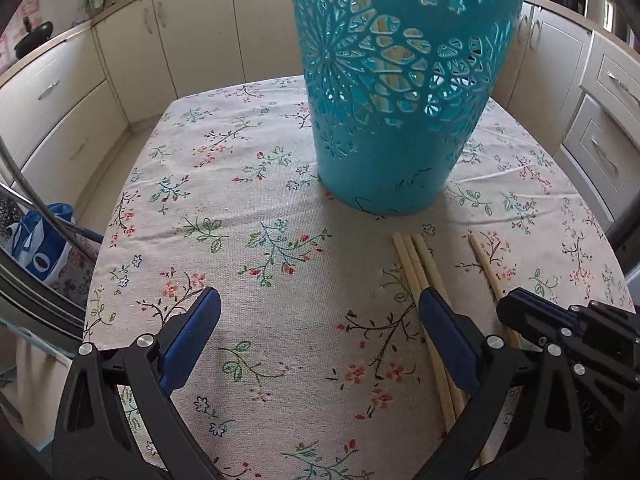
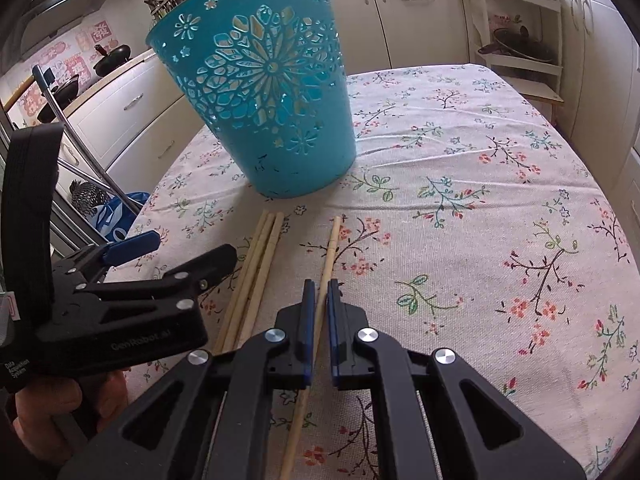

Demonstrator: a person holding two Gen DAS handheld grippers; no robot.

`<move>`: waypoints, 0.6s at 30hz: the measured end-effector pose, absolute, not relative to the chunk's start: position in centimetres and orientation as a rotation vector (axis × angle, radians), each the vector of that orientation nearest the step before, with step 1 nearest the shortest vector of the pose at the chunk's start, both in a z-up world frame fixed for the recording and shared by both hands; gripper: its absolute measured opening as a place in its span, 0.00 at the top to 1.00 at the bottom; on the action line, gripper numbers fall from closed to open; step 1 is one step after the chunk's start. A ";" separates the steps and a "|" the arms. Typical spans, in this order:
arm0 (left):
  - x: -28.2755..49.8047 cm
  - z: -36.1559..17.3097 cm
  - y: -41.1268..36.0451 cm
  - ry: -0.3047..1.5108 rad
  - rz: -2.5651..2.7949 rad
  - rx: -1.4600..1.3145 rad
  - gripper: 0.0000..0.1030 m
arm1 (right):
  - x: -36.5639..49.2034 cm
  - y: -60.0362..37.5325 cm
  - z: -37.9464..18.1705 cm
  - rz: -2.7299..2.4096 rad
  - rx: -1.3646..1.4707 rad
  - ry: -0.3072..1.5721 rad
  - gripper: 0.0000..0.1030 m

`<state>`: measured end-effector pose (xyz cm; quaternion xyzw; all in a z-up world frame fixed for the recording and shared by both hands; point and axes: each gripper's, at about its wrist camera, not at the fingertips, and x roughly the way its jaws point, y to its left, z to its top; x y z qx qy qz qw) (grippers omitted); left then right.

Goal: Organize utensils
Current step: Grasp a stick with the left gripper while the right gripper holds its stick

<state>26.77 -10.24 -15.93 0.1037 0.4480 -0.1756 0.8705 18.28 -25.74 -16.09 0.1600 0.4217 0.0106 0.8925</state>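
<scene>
A teal cut-out basket [image 1: 400,100] [image 2: 272,92] stands upright on the floral tablecloth [image 1: 248,200] [image 2: 460,240]. In front of it lie three wooden chopsticks [image 1: 416,264] [image 2: 262,248] side by side. A single chopstick [image 1: 486,264] [image 2: 331,240] lies apart to their right. My right gripper [image 2: 320,292] [image 1: 510,304] is shut on this single chopstick near its middle; I cannot tell whether the stick is off the cloth. My left gripper [image 1: 320,300] [image 2: 188,250] is open and holds nothing. Its right finger [image 1: 444,328] hangs over the three chopsticks.
Cream kitchen cabinets [image 1: 120,52] [image 2: 132,108] ring the table. A blue bag [image 1: 40,244] [image 2: 116,216] and a metal frame [image 2: 92,156] sit off the table's left edge. A white rack [image 2: 520,40] stands at the back right. A hand [image 2: 60,400] holds the left gripper.
</scene>
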 end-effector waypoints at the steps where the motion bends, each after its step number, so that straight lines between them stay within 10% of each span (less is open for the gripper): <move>1: 26.7 -16.0 -10.4 0.940 -0.369 0.228 0.08 | 18.3 -25.8 -16.1 0.024 0.336 0.874 0.93; 18: 27.3 -16.9 -11.5 0.990 -0.356 0.240 0.08 | 18.2 -26.2 -16.1 0.034 0.364 0.869 0.93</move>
